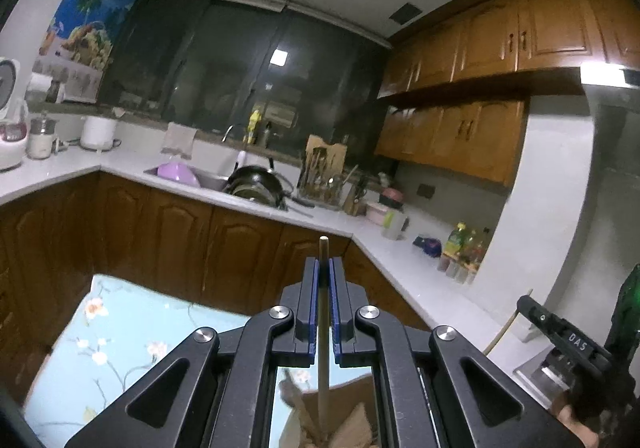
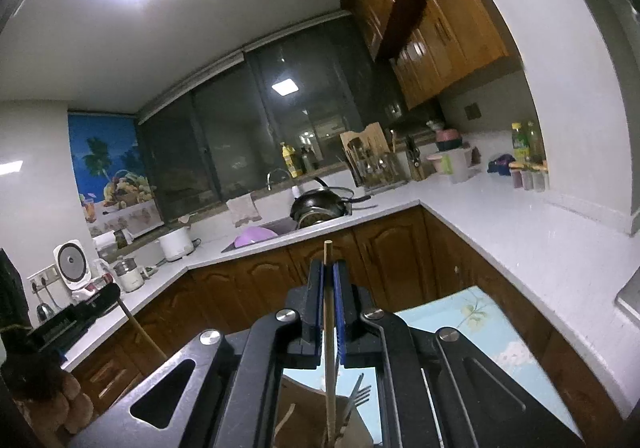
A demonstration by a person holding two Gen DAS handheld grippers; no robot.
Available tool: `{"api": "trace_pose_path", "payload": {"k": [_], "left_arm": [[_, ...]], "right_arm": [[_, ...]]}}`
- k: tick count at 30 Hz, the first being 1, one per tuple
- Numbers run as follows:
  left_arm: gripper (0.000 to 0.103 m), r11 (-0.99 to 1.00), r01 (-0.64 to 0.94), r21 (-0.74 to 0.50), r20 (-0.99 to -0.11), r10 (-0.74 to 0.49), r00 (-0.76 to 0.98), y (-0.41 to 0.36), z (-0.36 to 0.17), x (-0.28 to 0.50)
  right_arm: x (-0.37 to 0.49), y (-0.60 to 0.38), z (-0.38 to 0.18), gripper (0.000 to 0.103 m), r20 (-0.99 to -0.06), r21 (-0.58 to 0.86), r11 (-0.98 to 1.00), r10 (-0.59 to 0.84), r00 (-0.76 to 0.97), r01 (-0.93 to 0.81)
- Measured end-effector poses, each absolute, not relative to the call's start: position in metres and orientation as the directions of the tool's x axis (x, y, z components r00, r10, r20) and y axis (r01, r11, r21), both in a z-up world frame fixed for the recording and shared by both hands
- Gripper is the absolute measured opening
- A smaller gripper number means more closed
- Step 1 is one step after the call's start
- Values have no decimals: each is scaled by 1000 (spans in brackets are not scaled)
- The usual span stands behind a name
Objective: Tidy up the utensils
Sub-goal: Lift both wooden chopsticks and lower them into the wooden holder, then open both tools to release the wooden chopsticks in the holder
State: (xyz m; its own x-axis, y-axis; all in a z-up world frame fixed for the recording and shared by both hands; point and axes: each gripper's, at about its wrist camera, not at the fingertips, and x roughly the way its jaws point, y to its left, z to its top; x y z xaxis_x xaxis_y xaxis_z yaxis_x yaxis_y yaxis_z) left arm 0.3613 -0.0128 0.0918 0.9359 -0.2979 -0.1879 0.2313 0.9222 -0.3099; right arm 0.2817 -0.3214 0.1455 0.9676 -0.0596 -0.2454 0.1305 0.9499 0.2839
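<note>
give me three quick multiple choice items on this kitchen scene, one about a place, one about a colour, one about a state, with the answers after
1. Where does the black wok sit?
A. at the sink by the window
B. on the flowered cloth
C. on top of the upper cabinets

2. What colour are the pads lining the left gripper?
A. red
B. blue
C. white

3. What state is the right gripper in?
A. wide open and empty
B. shut on a wooden stick
C. shut on a fork

Answers:
1. A, the wok rests at the sink next to the purple bowl.
2. B, blue strips line the inside of both fingers.
3. B, the wooden stick runs between its closed jaws and juts past the tips.
</note>
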Motion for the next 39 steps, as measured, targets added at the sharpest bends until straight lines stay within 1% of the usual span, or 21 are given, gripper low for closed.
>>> {"api": "trace_pose_path", "payload": {"k": [6,11,13,18,33,34,36,38,39], "left_arm": [[3,927,218,-304,-251,-299,921,-24,52,374],[5,932,213,-294,-303,-303,903,-26,38,383],[5,933,213,-289,-319,-304,898,-28,35,389],[5,935,227,-271,-330,-312,891,-23,51,391],[6,943,226,-245,-350,-303,886,-16,55,389],[6,943,225,-244,-352,-302,886,-17,54,389],[6,943,224,-244,-356,-303,884,-17,54,390],[7,945,223,-241,-367,-301,880,-18,55,389],[11,946,218,-239,-370,-296,881,-19,56,389]], "right_arm": [[288,-313,106,5,-314,279,950,-47,948,139],[291,-310,88,5,-367,275,950,-39,929,148],[289,-313,88,5,-367,274,949,-46,929,155],[289,-315,89,5,-381,279,947,-44,923,161],[291,-313,89,5,-409,280,947,-34,912,160],[291,-314,89,6,-410,280,946,-34,911,162],[292,-314,89,10,-412,288,945,-27,911,158],[291,-316,88,11,-412,305,940,-16,911,154],[290,-317,87,16,-414,310,938,-14,910,155]]}}
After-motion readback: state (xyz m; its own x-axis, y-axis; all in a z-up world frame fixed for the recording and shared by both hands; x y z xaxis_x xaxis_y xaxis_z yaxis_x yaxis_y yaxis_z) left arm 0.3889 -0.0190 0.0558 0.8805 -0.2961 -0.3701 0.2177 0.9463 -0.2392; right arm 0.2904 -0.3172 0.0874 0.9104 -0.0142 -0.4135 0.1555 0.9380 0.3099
